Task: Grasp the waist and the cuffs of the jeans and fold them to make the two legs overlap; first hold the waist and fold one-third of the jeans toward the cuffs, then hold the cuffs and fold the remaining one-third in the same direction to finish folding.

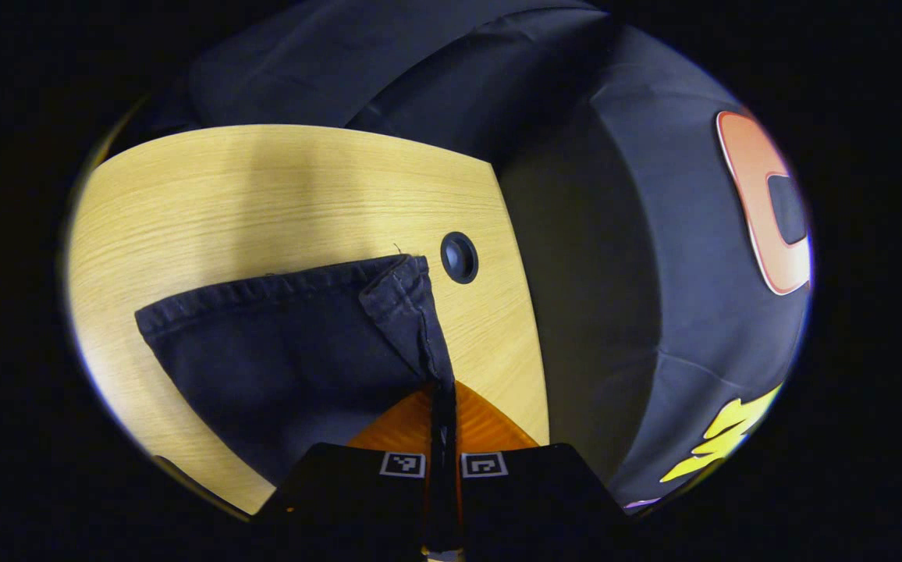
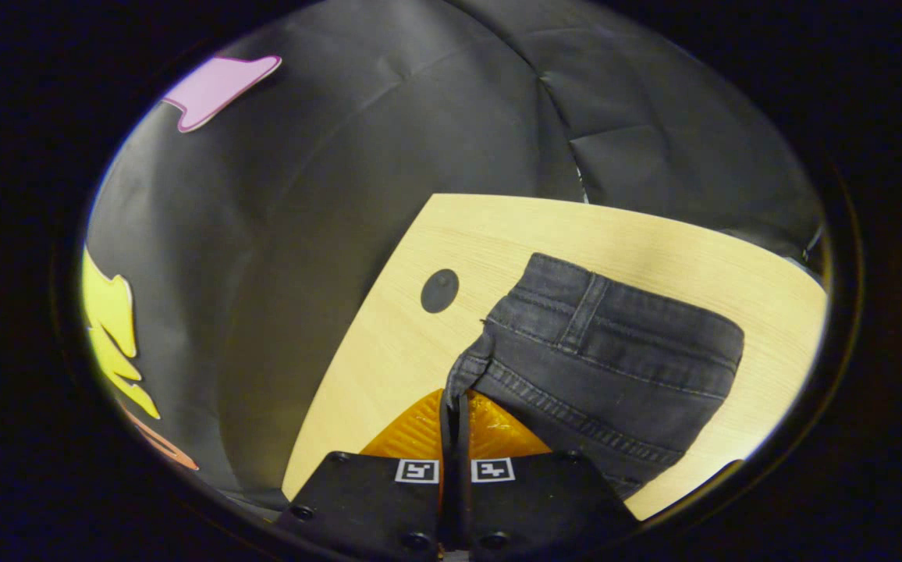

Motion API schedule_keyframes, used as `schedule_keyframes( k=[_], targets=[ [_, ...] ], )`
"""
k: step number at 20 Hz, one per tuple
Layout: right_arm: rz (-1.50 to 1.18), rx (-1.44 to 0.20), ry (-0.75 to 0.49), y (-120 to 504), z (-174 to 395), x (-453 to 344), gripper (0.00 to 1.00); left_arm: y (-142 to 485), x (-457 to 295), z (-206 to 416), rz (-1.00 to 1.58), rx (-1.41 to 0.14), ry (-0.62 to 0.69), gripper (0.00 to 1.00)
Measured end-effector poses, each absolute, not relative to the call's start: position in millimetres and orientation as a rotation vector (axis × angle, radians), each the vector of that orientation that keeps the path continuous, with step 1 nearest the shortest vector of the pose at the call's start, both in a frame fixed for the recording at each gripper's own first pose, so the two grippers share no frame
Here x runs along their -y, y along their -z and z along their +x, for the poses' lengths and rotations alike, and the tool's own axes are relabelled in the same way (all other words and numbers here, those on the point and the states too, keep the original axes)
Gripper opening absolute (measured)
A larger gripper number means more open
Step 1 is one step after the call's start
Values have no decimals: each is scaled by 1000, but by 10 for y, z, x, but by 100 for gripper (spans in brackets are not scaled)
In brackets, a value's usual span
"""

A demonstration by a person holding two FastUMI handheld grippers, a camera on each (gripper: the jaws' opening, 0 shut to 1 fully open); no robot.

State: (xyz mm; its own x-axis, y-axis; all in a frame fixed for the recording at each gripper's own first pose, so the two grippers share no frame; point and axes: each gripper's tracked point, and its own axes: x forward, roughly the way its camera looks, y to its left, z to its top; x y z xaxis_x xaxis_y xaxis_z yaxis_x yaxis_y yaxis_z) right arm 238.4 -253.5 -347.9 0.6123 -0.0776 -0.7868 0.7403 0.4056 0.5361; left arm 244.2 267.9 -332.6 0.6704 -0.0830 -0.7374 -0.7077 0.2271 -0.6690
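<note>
1. Left tool (image 1: 443,406): fingers nearly together, pinching a thin edge of dark fabric at the bottom of the left gripper view. That fabric is the corner of the cuffs (image 1: 400,293) of the jeans (image 1: 295,351).
2. From the pinch the hem corner rises toward the top of the view, folded over; the rest of the leg spreads left, lying on the table (image 1: 264,195).
3. Just right of the cuff corner, a round dark hole (image 1: 459,257) in the table, apart from the fabric.
4. Right tool (image 2: 455,414): fingers narrow, clamped on the edge of the waist (image 2: 615,328) of the jeans at the bottom of the right gripper view.
5. Waistband with a belt loop (image 2: 580,312) and stitching runs right from the grip, resting on the table, bunched.
6. Same round hole sits left of the waist, not touching.
7. Far: black cloth wall (image 2: 420,140) behind the table edge in both views.
</note>
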Motion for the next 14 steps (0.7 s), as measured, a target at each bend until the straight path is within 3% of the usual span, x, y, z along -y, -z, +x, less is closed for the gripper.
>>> schedule_keyframes(
  k=[6,7,10,11,12,13,14],
  targets=[
    [1014,-774,617,3583,2414,2516,1,3473,-2694,2448,-1182,-755,-494,4],
    [1024,-760,599,3555,2440,2489,4,3444,-2724,2490,-1138,-733,-499,0],
    [960,-737,573,3504,2527,2500,65,3132,-2795,2573,-972,-665,-438,98],
    [907,-744,571,3471,2516,2502,85,3023,-2797,2563,-918,-659,-415,87],
    [861,-744,559,3432,2507,2487,87,2909,-2786,2553,-876,-654,-393,98],
    [830,-736,542,3367,2522,2463,87,2909,-2726,2595,-839,-656,-376,99],
    [808,-716,526,3277,2538,2435,96,2770,-2687,2556,-806,-656,-365,99]
  ],
)
